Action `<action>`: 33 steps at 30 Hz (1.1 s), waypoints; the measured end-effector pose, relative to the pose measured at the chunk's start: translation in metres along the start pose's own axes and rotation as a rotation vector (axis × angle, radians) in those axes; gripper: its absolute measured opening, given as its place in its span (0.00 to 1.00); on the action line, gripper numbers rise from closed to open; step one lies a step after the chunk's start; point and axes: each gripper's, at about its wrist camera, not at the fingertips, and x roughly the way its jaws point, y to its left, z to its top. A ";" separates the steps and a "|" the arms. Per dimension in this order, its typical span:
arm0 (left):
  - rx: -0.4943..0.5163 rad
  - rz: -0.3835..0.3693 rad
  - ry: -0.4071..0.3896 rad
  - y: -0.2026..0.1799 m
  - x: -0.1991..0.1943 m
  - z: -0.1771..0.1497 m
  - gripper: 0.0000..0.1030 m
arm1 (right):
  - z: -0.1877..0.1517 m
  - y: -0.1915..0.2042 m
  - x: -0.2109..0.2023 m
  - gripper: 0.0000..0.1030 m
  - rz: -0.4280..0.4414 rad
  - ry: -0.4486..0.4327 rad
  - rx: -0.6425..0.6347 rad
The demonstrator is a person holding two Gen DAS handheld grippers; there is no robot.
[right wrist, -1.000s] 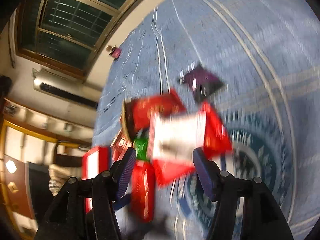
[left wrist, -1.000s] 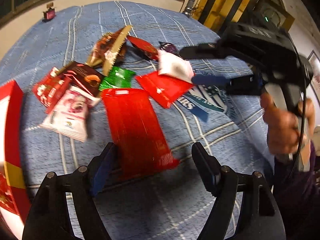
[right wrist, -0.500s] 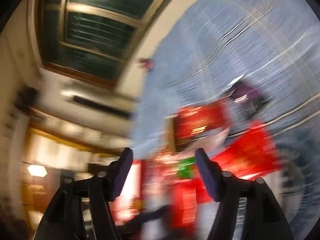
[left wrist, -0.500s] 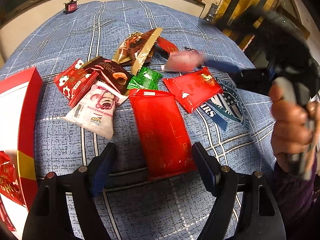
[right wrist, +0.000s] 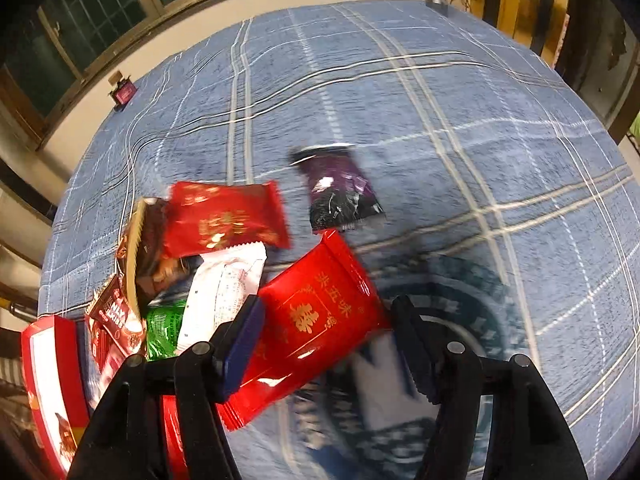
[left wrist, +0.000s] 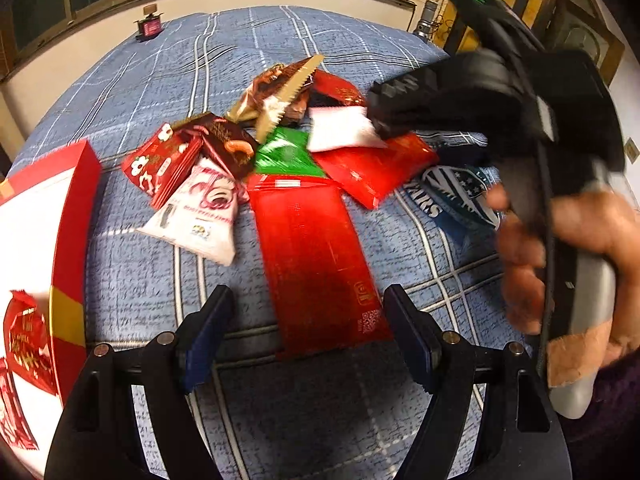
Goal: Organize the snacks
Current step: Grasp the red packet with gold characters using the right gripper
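Snack packets lie in a heap on the blue plaid cloth. My left gripper hangs open just above the cloth, and the near end of a long red packet lies between its fingers, untouched. My right gripper is open, held by a hand, and hovers over a square red packet that lies flat between its fingers. A white packet rests on the heap to the left of them. At the far left stands a red and white box with a red packet inside.
The heap also holds a green packet, a pink and white one, brown and gold ones and a red flowered one. A purple packet lies apart. A small pink object sits at the cloth's far edge.
The white packet was between the right gripper's fingers and now lies on the heap. The right gripper has swung across and tipped down towards the cloth. The left gripper has barely moved.
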 end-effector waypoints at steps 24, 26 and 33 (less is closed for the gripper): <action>0.053 0.009 0.029 -0.008 -0.001 -0.006 0.75 | -0.035 -0.043 -0.024 0.69 -0.005 -0.046 -0.409; 0.061 0.000 0.034 -0.013 0.003 -0.001 0.75 | -0.029 -0.066 -0.022 0.69 0.012 -0.031 -0.362; 0.070 -0.054 0.042 -0.040 0.009 0.004 0.75 | -0.023 -0.135 -0.036 0.71 0.056 0.040 -0.047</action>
